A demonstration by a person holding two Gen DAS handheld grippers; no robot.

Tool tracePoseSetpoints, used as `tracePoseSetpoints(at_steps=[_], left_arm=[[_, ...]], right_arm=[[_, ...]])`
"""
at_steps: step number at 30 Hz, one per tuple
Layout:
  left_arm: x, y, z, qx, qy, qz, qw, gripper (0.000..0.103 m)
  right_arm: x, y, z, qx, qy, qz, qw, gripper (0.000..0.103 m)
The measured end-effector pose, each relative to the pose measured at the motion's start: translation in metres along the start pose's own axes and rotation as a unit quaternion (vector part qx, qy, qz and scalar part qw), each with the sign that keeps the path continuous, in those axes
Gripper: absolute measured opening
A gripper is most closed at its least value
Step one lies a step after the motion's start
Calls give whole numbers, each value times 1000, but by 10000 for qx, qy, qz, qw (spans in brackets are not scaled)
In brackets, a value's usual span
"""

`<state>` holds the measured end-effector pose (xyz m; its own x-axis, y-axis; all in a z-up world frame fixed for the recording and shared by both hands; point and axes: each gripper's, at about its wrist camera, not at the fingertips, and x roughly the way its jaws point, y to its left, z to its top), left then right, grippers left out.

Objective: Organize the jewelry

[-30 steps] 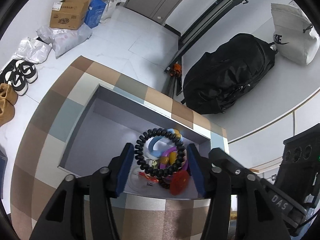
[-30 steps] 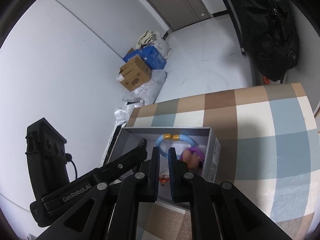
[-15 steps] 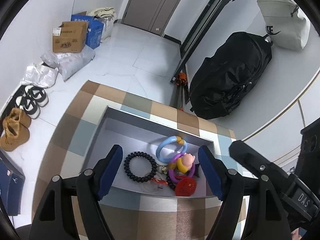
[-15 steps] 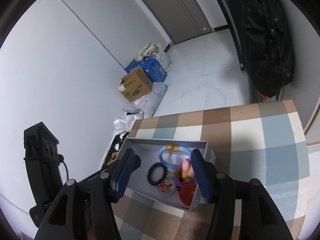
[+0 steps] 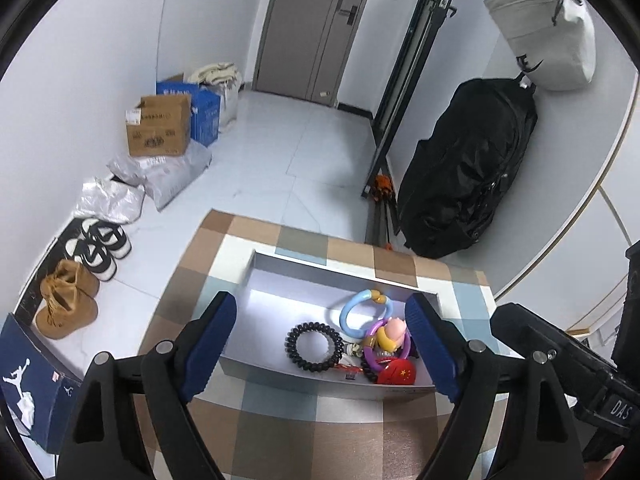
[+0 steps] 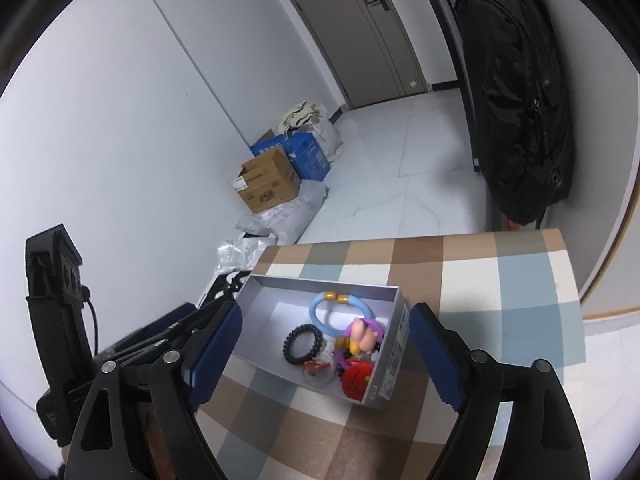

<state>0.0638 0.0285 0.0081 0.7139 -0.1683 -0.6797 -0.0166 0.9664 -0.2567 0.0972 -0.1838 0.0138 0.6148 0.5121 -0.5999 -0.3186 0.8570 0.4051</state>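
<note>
A shallow grey box (image 5: 280,264) (image 6: 394,344) sits on a checkered tablecloth (image 5: 320,432) (image 6: 500,280). Inside lie a black coiled bracelet (image 5: 314,346) (image 6: 304,342), a light blue ring with yellow beads (image 5: 360,310) (image 6: 340,308), a purple ring with a pink figure (image 5: 388,338) (image 6: 362,332), a red round piece (image 5: 398,372) (image 6: 356,380) and a clear ring (image 6: 318,372). My left gripper (image 5: 326,348) is open and empty, raised above the box's near side. My right gripper (image 6: 324,352) is open and empty above the box.
On the floor stand a cardboard box (image 5: 158,130) (image 6: 268,186), a blue box (image 5: 202,114), grey bags (image 5: 172,174), shoes (image 5: 100,246) and tan boots (image 5: 66,300). A black backpack (image 5: 464,176) (image 6: 516,100) leans on the wall. A blue shoe box (image 5: 28,380) sits low left.
My left gripper let go of the black coiled bracelet, which now lies in the box. Both grippers opened wide and drew back and up from the box.
</note>
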Motion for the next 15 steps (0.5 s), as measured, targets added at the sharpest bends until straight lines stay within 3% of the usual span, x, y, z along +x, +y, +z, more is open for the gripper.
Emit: tracePoseSetpoints(at_steps=[4,15], left_arm=[[-14,-2,-1,92,-231,75,9997,89],[-46,-10,-20,406,-860,249,9952,98]], right_arm=[[-14,5,-4,-173,-251,-48,9995,100],[-49,14,-26,-435,-735,-153,9962,103]])
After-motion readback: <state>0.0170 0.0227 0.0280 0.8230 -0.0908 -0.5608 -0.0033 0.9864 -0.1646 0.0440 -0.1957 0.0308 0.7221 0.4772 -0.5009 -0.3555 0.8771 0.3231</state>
